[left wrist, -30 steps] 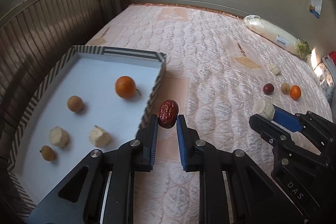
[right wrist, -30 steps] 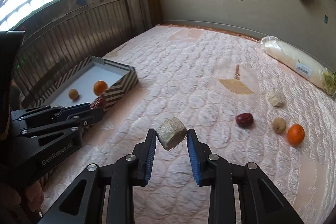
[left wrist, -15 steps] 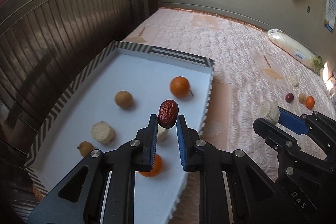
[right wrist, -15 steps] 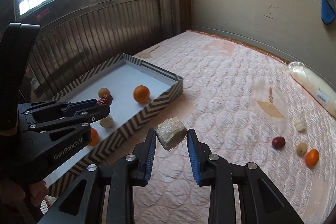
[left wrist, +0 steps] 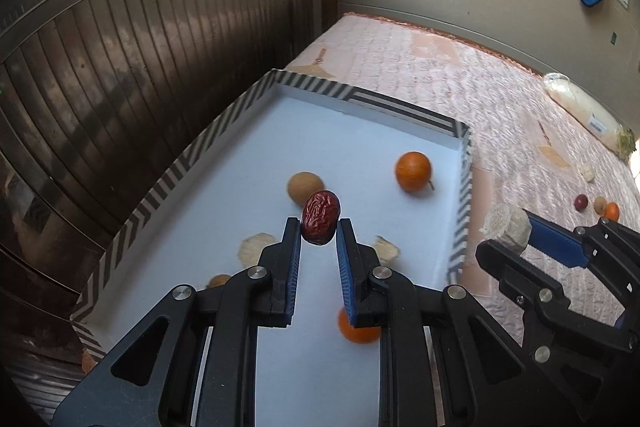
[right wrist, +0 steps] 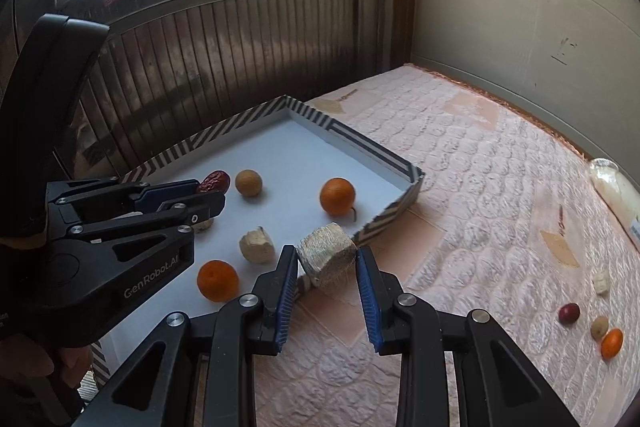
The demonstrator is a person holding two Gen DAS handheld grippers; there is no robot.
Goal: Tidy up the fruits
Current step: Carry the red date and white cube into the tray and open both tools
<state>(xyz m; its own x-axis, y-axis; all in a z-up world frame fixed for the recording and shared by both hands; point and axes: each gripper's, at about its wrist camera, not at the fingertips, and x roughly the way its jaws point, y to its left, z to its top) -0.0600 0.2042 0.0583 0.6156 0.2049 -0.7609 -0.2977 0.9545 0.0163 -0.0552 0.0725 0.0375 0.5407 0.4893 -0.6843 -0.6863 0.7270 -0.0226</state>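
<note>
Two claws carry fruit at this moment, and we take them from left to right. Our left claw (left wrist: pixel 319 229) is clamped on a wrinkled red date (left wrist: pixel 320 217), pinched across its lower half, and it hangs above the white floor of the striped tray (left wrist: pixel 168 183). We judge the date light, a little soft and leathery, with a skin that gives the pads purchase; a gentle squeeze across its narrow middle should do. Below it in the tray lie a round tan fruit (left wrist: pixel 305 188), an orange (left wrist: pixel 413 171), two pale chunks and a second orange partly hidden by the claw.

Further right, our right claw (right wrist: pixel 327 261) grips a pale fibrous chunk (right wrist: pixel 328 254) by its flat cut sides, just at the tray's near corner, over the quilted bed (right wrist: pixel 472 187). The chunk looks stiff, dry and light, rough enough not to slip; its flat faces are the sound place to hold.

Well apart on the right of the bed sit another date (right wrist: pixel 568 313), a tan fruit (right wrist: pixel 599 326), an orange (right wrist: pixel 612 343) and a small pale piece (right wrist: pixel 601 282), not yet gathered.
</note>
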